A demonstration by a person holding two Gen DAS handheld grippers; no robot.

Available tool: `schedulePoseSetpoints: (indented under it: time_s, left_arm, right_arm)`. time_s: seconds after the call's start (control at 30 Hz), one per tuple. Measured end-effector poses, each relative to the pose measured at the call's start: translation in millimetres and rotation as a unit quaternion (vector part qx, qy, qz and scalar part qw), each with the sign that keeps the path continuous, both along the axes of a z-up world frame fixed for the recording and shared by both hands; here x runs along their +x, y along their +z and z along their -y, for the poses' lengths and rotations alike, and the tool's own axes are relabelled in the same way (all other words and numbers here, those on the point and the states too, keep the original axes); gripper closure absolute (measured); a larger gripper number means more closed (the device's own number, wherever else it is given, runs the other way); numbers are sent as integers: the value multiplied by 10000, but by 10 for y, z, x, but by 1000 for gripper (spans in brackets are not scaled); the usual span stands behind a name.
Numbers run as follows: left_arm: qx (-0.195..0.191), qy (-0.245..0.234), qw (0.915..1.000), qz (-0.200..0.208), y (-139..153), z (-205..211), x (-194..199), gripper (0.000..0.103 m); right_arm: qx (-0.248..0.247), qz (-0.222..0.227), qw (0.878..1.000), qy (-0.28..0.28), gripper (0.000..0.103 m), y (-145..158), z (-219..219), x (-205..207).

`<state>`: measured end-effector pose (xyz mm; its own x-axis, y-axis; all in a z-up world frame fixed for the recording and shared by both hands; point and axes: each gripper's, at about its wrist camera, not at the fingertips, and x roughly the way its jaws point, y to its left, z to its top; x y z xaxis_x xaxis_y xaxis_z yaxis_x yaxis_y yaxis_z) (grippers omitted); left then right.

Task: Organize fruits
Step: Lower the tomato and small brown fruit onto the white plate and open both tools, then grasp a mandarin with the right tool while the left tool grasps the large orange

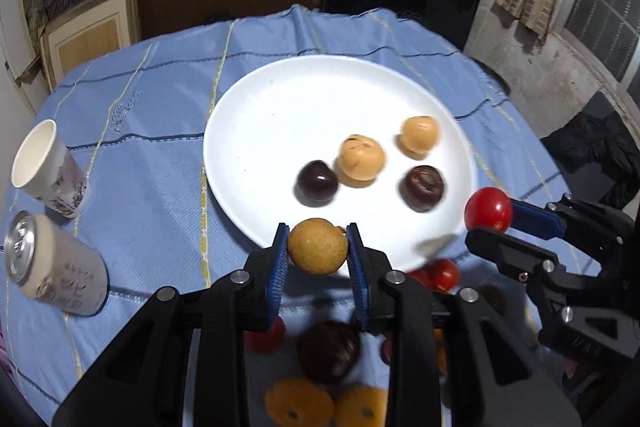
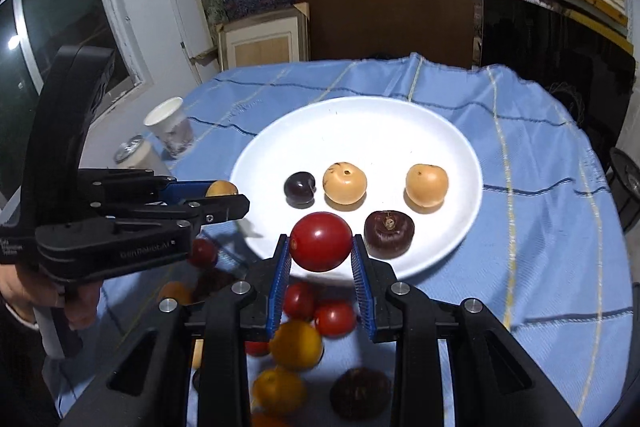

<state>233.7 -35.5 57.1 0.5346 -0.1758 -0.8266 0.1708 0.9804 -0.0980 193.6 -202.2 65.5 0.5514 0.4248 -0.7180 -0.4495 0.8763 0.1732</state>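
We are mid-carry, our left tongs (image 1: 318, 247) clamped on a tan fruit (image 1: 318, 246) and our right tongs (image 2: 320, 253) on a red tomato (image 2: 321, 241), both just short of the white plate (image 2: 360, 123) ahead, so next comes placing each beside its like.

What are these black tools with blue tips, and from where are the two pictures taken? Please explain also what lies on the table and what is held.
No robot arm is here: a person holds a hand-held gripper in each hand, each with its own camera looking along its fingers. One picture comes from the left gripper, shut on a tan round fruit. The other comes from the right gripper, shut on a red tomato. A blue cloth bears a white plate with two dark and two pale orange fruits. More loose fruits lie nearer the cameras. A paper cup and a can stand aside.
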Motion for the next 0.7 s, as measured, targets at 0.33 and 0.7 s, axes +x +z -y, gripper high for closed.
schedulePoseSetpoints:
  time_s: [0.33, 0.7]
  left_arm:
    - [-84, 313, 9995, 23, -169, -62, 288, 41]
    - [11, 235, 9996, 174, 25, -105, -159, 33]
  right_arm:
    - [-183, -290, 9994, -106, 60, -310, -190, 287]
    - [217, -108, 9989, -413, 41, -135, 239, -210]
